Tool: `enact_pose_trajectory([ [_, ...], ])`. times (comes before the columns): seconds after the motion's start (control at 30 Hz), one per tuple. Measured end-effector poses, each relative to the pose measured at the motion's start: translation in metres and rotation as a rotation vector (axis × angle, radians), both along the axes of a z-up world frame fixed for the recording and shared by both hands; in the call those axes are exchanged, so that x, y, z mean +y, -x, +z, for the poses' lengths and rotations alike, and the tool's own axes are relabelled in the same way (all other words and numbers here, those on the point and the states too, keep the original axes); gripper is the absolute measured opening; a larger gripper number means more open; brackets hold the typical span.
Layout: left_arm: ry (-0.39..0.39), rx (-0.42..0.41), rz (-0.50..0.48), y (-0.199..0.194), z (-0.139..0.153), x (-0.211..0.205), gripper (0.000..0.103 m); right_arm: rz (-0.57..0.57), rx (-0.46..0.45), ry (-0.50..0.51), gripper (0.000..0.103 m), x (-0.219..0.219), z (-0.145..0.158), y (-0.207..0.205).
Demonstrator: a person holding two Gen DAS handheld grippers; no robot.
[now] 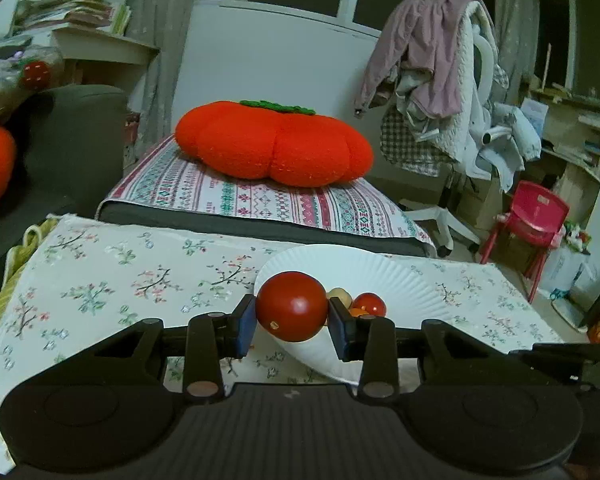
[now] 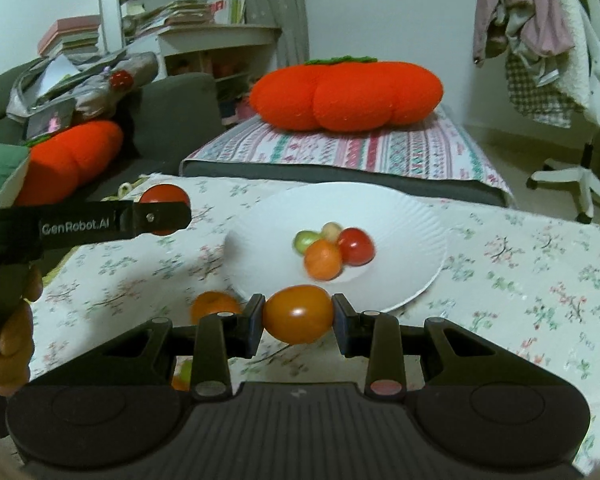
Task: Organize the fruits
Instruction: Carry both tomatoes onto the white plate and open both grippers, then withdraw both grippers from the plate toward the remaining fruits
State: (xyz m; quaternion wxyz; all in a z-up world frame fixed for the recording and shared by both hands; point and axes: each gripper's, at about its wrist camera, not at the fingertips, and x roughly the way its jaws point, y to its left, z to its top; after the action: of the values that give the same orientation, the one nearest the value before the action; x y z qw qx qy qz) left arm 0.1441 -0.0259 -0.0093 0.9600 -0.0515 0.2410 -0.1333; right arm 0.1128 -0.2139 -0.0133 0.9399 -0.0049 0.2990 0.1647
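My left gripper (image 1: 292, 320) is shut on a red tomato (image 1: 292, 306), held just above the near rim of a white paper plate (image 1: 396, 280). That gripper also shows from the side in the right wrist view, where the left gripper (image 2: 162, 212) carries the red tomato (image 2: 162, 194) left of the paper plate (image 2: 260, 224). My right gripper (image 2: 298, 320) is shut on an orange tomato (image 2: 298, 314) in front of the plate. On the plate lie several small fruits: a red one (image 2: 356, 246), an orange one (image 2: 323, 260), a green one (image 2: 305, 240).
An orange fruit (image 2: 214, 306) lies on the floral tablecloth (image 2: 520, 300) left of my right fingers. Behind the table stands a grey bench with a striped cloth and a big orange pumpkin cushion (image 1: 274, 144). A hand (image 2: 8, 344) grips the left tool. A red child's chair (image 1: 528, 220) stands at right.
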Motion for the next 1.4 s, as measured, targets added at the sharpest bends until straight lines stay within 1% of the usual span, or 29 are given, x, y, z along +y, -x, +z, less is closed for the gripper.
enact_pose_trajectory([
  [0.17, -0.023, 0.014, -0.026, -0.012, -0.008, -0.011, 0.018, -0.030, 0.002, 0.023, 0.032, -0.007, -0.007, -0.018],
  [0.33, -0.062, 0.020, -0.067, -0.018, -0.016, -0.025, 0.018, -0.059, -0.006, 0.003, 0.032, -0.017, -0.007, -0.031],
  [0.53, -0.080, 0.053, -0.095, -0.029, -0.028, -0.034, 0.018, -0.048, -0.001, 0.028, 0.032, -0.014, -0.014, -0.038],
  [0.67, -0.093, 0.064, -0.097, -0.031, -0.032, -0.034, 0.018, -0.039, 0.000, 0.049, 0.033, -0.009, -0.017, -0.043],
  [0.83, -0.085, 0.086, -0.089, -0.032, -0.035, -0.032, 0.019, -0.036, 0.010, 0.064, 0.033, -0.008, -0.020, -0.044],
  [0.97, -0.083, 0.090, -0.086, -0.030, -0.032, -0.032, 0.020, -0.046, 0.010, 0.067, 0.034, -0.008, -0.020, -0.042],
  [1.17, -0.048, 0.082, -0.074, -0.029, -0.025, -0.027, 0.022, -0.060, -0.005, 0.041, 0.035, -0.011, -0.014, -0.040],
  [1.4, -0.007, 0.103, -0.038, -0.032, -0.020, -0.017, 0.022, -0.090, 0.004, 0.011, 0.035, -0.017, -0.012, -0.043],
])
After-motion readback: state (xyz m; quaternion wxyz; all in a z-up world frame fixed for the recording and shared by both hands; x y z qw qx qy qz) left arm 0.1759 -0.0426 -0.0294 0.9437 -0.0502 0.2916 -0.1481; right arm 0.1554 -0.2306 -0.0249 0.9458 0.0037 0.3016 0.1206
